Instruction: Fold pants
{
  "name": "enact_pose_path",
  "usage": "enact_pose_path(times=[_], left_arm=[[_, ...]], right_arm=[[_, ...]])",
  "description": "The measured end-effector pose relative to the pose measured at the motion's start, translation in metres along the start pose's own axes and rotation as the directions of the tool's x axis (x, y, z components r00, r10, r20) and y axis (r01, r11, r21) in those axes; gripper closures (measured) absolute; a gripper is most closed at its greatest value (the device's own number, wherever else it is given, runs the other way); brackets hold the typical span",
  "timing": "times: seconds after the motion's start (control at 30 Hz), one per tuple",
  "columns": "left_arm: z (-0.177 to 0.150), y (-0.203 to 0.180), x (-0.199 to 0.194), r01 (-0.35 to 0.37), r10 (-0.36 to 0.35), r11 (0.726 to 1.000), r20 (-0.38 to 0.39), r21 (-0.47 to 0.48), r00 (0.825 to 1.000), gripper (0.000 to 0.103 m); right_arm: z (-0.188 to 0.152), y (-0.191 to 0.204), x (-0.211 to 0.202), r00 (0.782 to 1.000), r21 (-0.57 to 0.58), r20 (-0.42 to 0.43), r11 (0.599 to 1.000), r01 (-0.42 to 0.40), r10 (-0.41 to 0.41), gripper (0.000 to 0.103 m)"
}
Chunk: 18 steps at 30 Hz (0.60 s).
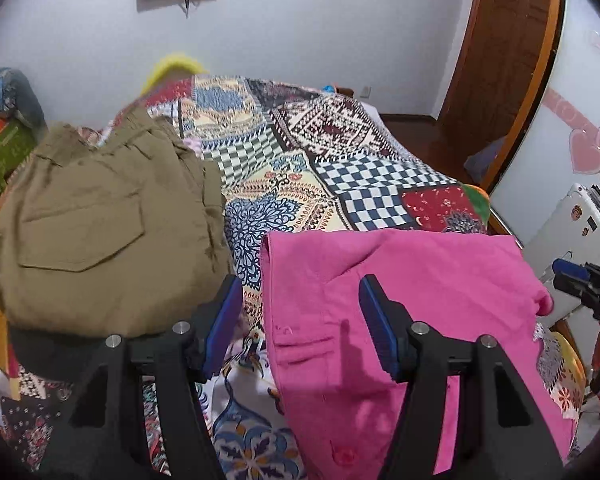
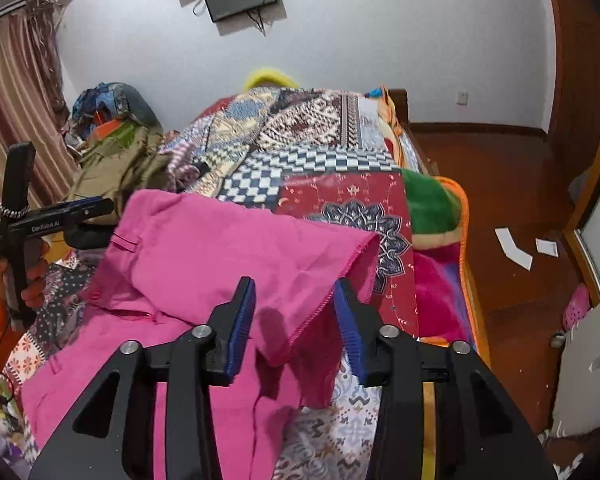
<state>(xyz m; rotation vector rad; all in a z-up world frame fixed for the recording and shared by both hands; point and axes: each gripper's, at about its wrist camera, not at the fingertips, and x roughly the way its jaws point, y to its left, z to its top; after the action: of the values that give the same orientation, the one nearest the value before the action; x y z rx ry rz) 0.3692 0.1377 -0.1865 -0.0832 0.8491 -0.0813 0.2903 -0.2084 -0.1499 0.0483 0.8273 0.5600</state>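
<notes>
The bright pink cotton pants [image 1: 400, 300] lay partly folded on the patchwork-quilted bed [image 1: 300, 168], w/ one hemmed leg end doubled back over the waist section, beside a folded khaki cargo garment [image 1: 108, 232] at the bed's left. The left hand-held gripper [image 1: 300, 308] stood approx. half open over the pants' left edge, nothing gripped btwn its blue pads. The right hand-held gripper [image 2: 294, 312] stood likewise part open, the folded hem lying btwn its jaws, not clamped.

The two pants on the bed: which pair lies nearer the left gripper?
The pink pants, under its right finger; the khaki pants lie off to the side.
</notes>
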Motion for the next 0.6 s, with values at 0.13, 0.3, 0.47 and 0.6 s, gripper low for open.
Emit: enact_pose_path(times=[0.13,0.3,0.47,0.6], left_arm=[[0.005,0.002,0.017,0.025,-0.025,1.000,-0.024,-0.005,0.999,0.043],[0.007,0.001,0.037,0.047,-0.047,0.999,-0.072,-0.005,0.996,0.043],[0.010,0.007,0.049,0.109,-0.117,0.991,-0.116,-0.076,0.986,0.043],[0.012,0.001,0.053,0.089,-0.093,0.995,-0.114,-0.042,0.989,0.043]], right_arm=[[-0.004,-0.004,0.007,1.000,0.015,-0.007,1.000,-0.010,0.010,0.052],[-0.007,-0.007,0.018,0.999,0.035,-0.036,0.999,-0.023,0.024,0.051],[-0.005,-0.015,0.032,0.997,0.074,-0.062,0.996,-0.049,0.053,0.046],[-0.006,-0.024,0.039,0.989,0.144,-0.086,0.984,-0.105,0.118,0.045]])
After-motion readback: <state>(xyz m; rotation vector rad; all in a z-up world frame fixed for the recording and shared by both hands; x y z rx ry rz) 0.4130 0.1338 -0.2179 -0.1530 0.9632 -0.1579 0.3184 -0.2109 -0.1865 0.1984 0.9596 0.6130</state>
